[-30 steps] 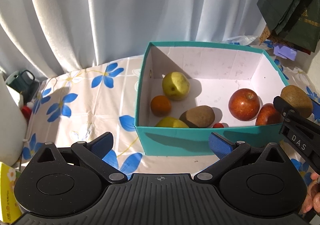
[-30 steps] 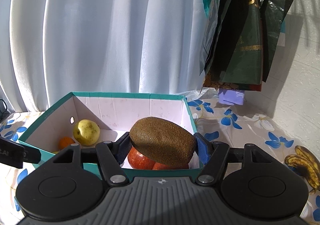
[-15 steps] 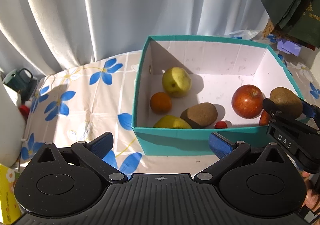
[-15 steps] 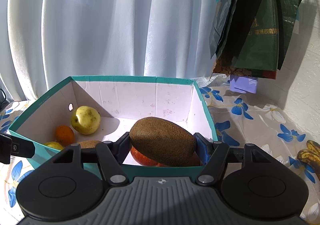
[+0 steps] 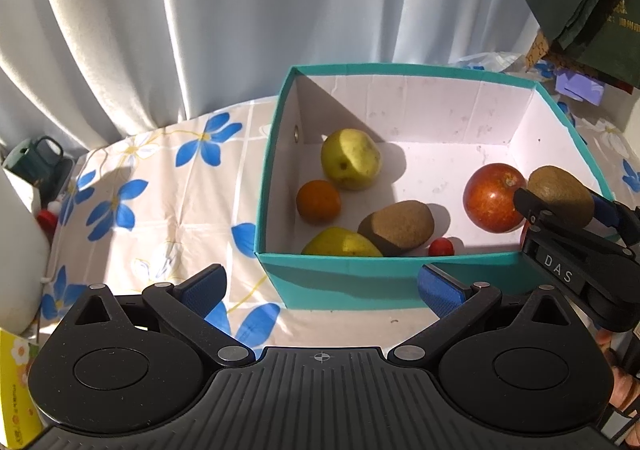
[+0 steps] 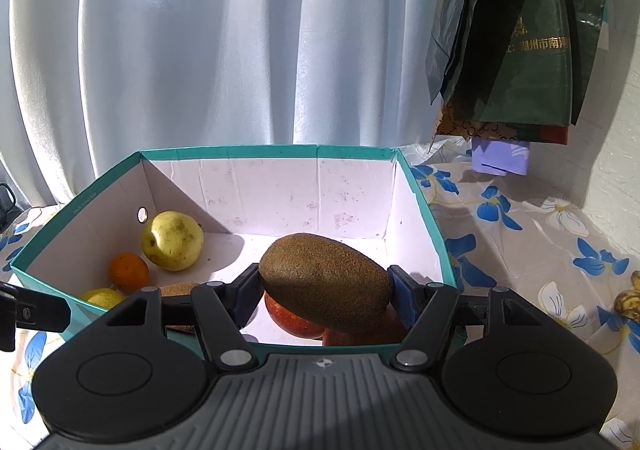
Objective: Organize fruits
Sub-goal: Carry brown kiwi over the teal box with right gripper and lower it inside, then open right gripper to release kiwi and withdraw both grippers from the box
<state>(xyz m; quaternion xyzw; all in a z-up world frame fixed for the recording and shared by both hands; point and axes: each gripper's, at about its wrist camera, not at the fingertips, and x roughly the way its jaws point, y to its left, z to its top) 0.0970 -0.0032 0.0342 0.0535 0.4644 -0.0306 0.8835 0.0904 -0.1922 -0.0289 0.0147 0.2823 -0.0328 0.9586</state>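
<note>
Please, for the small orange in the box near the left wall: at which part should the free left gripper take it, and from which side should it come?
Grip the orange across its widest middle, coming from above. It is round, so any lower or higher grip may slip. The box wall stands close at its left, a pear behind and a kiwi to the right, so a side approach looks blocked. The left gripper is open.

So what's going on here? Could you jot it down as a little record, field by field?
held: kiwi, clamped in right gripper above the box
left gripper: open, empty, outside the box
box: teal, open-topped
in box: two yellow fruits, orange, second kiwi, red apples, small red fruit
outside box: bananas on the tablecloth
</note>
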